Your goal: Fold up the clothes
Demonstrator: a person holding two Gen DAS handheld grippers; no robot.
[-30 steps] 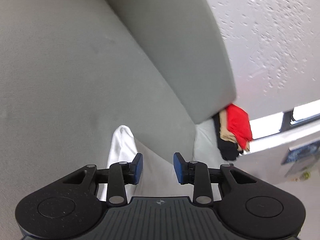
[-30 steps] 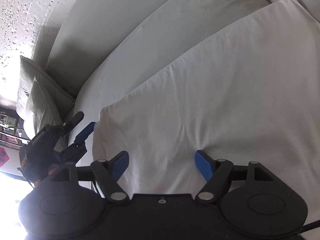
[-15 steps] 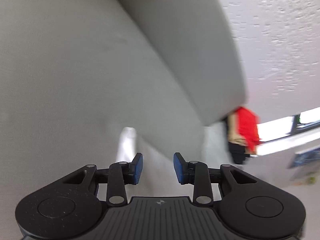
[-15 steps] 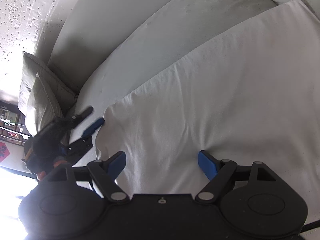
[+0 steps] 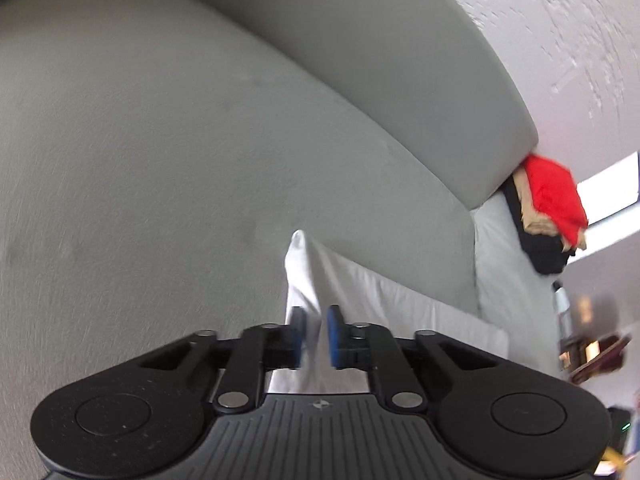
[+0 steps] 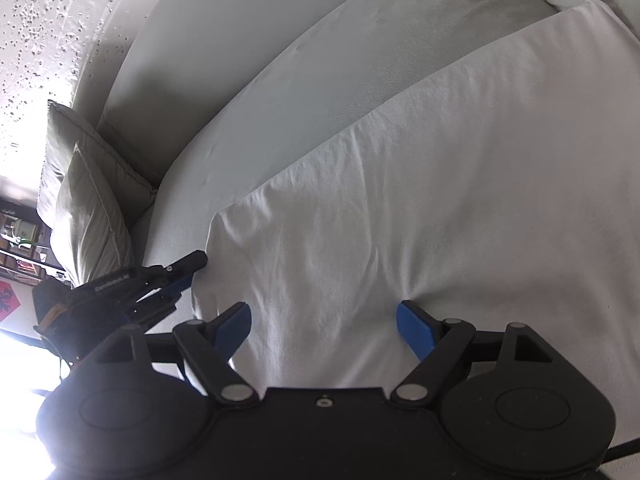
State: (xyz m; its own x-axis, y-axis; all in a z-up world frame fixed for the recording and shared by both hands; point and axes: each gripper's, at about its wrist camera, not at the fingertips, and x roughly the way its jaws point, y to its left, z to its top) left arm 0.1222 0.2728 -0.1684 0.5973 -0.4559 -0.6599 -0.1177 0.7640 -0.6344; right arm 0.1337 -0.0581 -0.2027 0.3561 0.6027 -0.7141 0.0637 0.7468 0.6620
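Note:
A white garment lies spread flat on the grey sofa seat. In the left wrist view my left gripper is at the garment's corner, its jaws closing tight on the cloth, which stands up in a ridge between the blue pads. In the right wrist view the same left gripper pinches the near left corner. My right gripper hangs open and wide just over the garment's near edge, with only flat cloth below its fingers.
The sofa backrest runs behind the seat. A stack of folded clothes with a red piece on top sits at the sofa's far end. Two pale cushions lean at the other end. A textured wall rises behind.
My left jaws have closed onto the garment's corner, and the hand has rolled and lifted a little, raising the cloth. The right gripper's jaws have spread slightly wider without moving.

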